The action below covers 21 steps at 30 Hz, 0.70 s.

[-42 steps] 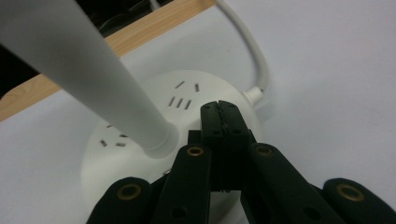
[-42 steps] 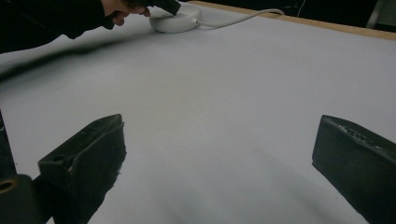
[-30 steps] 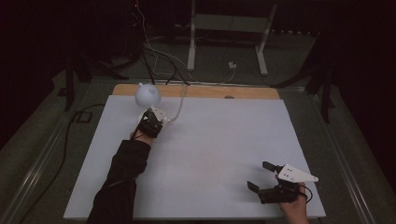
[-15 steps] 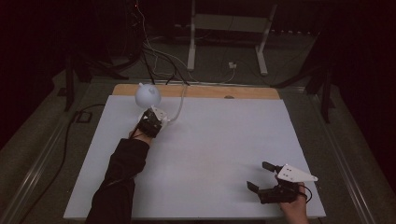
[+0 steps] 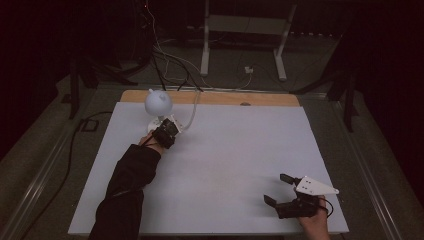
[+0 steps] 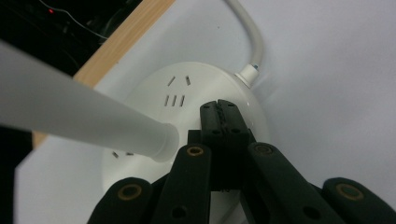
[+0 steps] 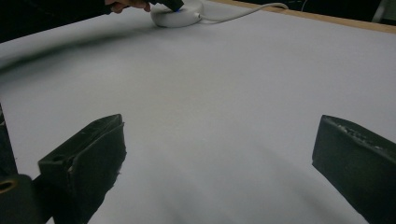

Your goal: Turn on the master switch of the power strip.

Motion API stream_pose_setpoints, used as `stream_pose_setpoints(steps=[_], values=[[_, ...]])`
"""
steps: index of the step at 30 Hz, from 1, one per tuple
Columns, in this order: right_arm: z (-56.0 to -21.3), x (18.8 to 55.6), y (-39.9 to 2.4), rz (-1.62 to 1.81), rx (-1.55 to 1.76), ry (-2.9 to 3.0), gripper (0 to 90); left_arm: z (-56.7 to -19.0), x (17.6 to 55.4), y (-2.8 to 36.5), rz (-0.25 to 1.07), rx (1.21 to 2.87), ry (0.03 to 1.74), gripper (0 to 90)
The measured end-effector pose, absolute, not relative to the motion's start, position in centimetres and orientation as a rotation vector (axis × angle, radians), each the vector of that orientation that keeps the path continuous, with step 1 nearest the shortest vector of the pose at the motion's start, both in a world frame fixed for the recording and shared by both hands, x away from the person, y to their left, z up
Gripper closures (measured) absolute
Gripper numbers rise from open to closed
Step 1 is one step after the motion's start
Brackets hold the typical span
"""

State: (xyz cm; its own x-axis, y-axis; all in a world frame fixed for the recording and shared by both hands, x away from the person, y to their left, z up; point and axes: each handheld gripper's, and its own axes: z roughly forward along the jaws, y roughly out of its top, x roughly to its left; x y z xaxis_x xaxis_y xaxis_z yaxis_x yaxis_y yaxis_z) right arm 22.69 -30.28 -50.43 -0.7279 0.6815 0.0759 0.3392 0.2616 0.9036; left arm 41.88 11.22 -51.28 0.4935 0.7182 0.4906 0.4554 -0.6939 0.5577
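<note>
A white desk lamp with a round head (image 5: 158,102) stands at the far left of the white table top. Its round base (image 6: 154,100) has small slots and a white cable (image 6: 247,42) leaving it. My left gripper (image 5: 170,129) is shut, its tips (image 6: 220,112) pressed together over the top of the base beside the lamp's stem (image 6: 70,116). My right gripper (image 5: 279,189) rests open near the front right edge, jaws wide apart over bare table with nothing between them. The lamp base (image 7: 177,17) and a hand show far off in the right gripper view.
The white sheet (image 5: 225,160) covers the table; a wooden strip (image 5: 235,98) runs along its far edge. The lamp's cable (image 5: 192,107) goes off the back. Cables and metal stand legs (image 5: 205,55) lie on the dark floor behind.
Almost nothing: the right gripper has edged slightly toward the front edge. The left gripper stays at the lamp base.
</note>
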Motion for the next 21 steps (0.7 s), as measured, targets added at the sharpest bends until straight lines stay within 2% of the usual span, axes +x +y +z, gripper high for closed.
stream_pose_setpoints(steps=[3,9,15,21], values=[[-50.4,22.7,-30.3,1.453,0.933,2.207,2.8,-51.2,41.9,11.2,1.018,2.386,0.994,90.0],[-50.5,22.8,-30.4,1.454,0.938,2.204,2.8,-50.8,41.9,12.3,0.9,2.265,1.017,90.0],[-50.4,22.7,-30.5,1.454,0.942,2.197,2.8,-49.5,41.4,12.2,0.907,2.204,1.003,90.0],[-50.3,22.7,-30.5,1.458,0.94,2.195,2.8,-48.6,40.7,12.7,0.848,2.188,1.015,90.0]])
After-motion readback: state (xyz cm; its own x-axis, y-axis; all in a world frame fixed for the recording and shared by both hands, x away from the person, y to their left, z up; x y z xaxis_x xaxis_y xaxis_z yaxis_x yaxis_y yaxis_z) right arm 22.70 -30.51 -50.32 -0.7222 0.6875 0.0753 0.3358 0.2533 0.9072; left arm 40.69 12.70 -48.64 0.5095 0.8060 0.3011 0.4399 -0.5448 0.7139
